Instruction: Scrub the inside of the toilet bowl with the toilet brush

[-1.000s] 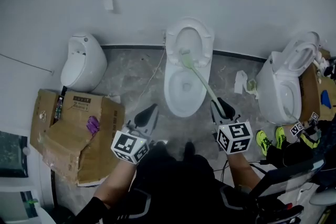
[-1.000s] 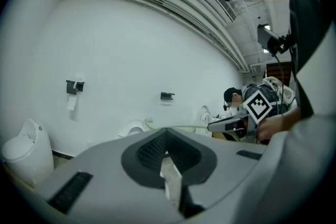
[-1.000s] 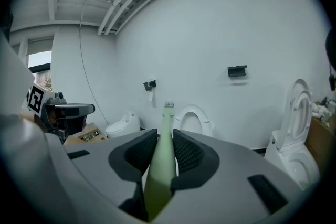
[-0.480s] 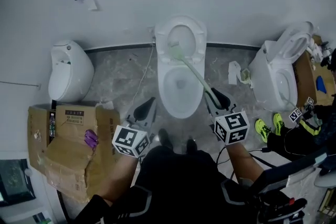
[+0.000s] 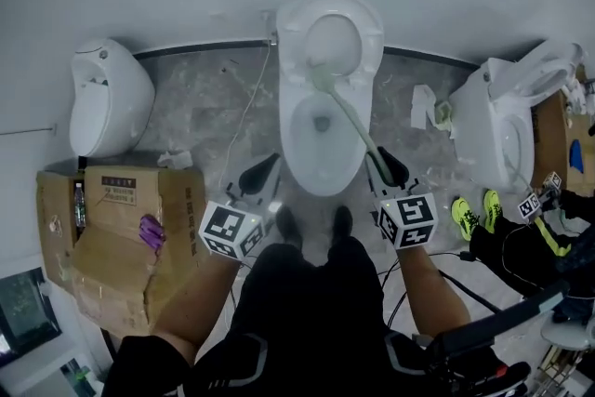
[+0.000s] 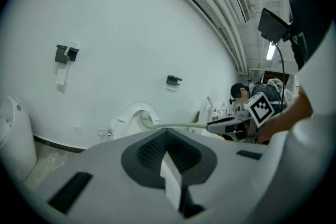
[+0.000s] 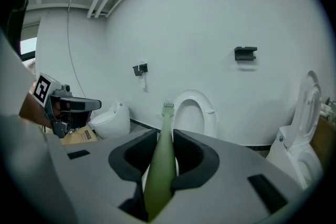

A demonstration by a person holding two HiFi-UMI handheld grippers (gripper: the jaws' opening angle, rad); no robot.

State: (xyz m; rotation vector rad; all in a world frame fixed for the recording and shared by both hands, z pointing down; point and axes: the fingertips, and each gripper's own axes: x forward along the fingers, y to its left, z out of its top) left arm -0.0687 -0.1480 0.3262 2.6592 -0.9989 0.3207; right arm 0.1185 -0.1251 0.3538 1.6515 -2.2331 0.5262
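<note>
At a white ceramic toilet bowl [image 5: 286,144] set against a white wall, the right gripper [image 5: 387,170] is clamped on the handle end of a pale green long-handled plastic toilet brush [image 5: 348,120], its jaws pressed to either side of the shaft. The brush's long axis runs away from that gripper, forward and to the person's left, across the open bowl to its bristled head. The head sits at the bowl's back rim, just under the raised white seat [image 5: 372,33]; whether the bristles touch porcelain cannot be told. The left gripper [image 5: 260,178] hangs beside the bowl's left flank, jaws closed together on nothing, apart from the brush. By the look of it, scrubbing calls for the right gripper to tip the head down and draw it back into the basin.
</note>
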